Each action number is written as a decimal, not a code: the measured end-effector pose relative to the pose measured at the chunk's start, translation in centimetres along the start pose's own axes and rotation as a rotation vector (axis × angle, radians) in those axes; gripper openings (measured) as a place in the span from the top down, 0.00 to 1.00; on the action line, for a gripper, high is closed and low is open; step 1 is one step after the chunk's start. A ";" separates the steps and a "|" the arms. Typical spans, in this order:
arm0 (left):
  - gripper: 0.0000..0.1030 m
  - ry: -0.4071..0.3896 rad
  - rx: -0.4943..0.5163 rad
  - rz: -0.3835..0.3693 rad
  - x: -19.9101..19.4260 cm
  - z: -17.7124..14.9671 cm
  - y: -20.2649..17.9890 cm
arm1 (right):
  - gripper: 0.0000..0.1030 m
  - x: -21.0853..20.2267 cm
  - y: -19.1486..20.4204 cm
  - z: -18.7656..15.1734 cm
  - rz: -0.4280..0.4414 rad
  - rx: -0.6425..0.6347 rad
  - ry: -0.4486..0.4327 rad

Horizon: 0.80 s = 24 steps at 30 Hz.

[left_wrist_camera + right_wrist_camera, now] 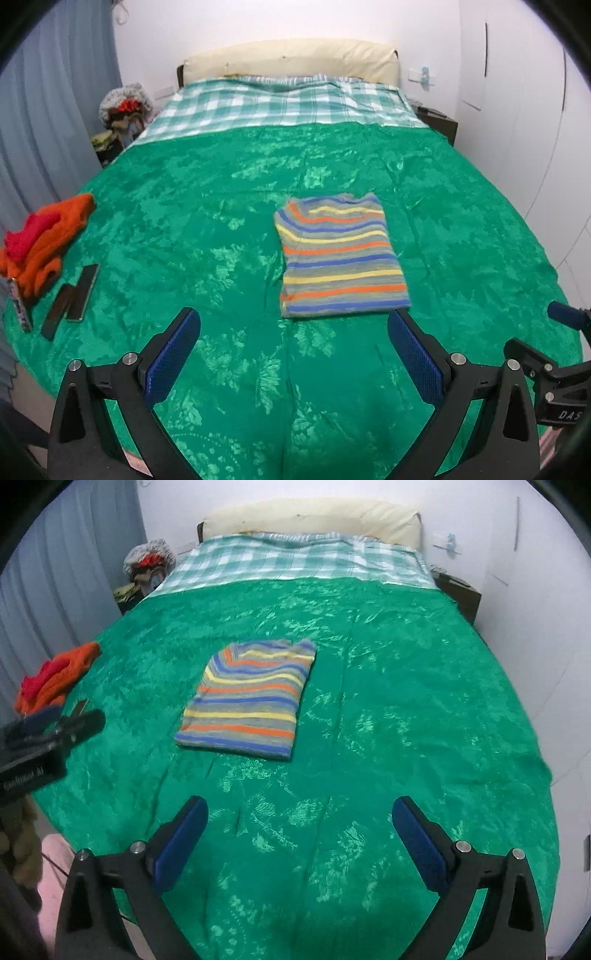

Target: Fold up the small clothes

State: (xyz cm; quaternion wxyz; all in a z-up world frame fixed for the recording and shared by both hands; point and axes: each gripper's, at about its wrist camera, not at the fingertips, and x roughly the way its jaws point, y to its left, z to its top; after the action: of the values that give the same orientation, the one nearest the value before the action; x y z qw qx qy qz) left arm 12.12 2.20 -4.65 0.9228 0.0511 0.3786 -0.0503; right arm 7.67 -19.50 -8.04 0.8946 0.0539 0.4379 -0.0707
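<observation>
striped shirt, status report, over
Left hand-held gripper open, empty. Right hand-held gripper open, empty. Striped shirt folded flat on green bedspread. Nothing in the way.

Green bedspread (207, 229) lies bare around the folded striped shirt (341, 254) — orange clothes (48, 240) crowd its left edge.

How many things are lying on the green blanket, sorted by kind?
Clothes: 2, the folded striped shirt and the orange-red pile.
Flat dark slabs, perhaps phones: 2.
Patterned thing at the edge: 1.
Total: 5
</observation>
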 end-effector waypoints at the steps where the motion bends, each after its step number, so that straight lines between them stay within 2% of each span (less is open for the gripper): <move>1: 0.01 -0.006 0.004 0.004 -0.4 0.0 -0.2 | 0.04 -0.3 0.0 0.0 -0.001 0.004 -0.006; 10: 0.01 -0.031 0.003 0.002 -2.5 0.4 -0.8 | 0.04 -3.5 0.0 -0.2 -0.017 0.009 -0.034; 24: 0.01 -0.045 0.004 0.017 -3.6 0.6 -1.1 | 0.04 -4.9 0.7 -0.2 -0.012 -0.003 -0.048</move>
State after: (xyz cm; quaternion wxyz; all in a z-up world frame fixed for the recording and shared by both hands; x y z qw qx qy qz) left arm 9.86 1.18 -1.74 0.9314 0.0548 0.3571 -0.0445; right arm 4.64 -18.37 -4.29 0.9045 0.0480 0.4168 -0.0768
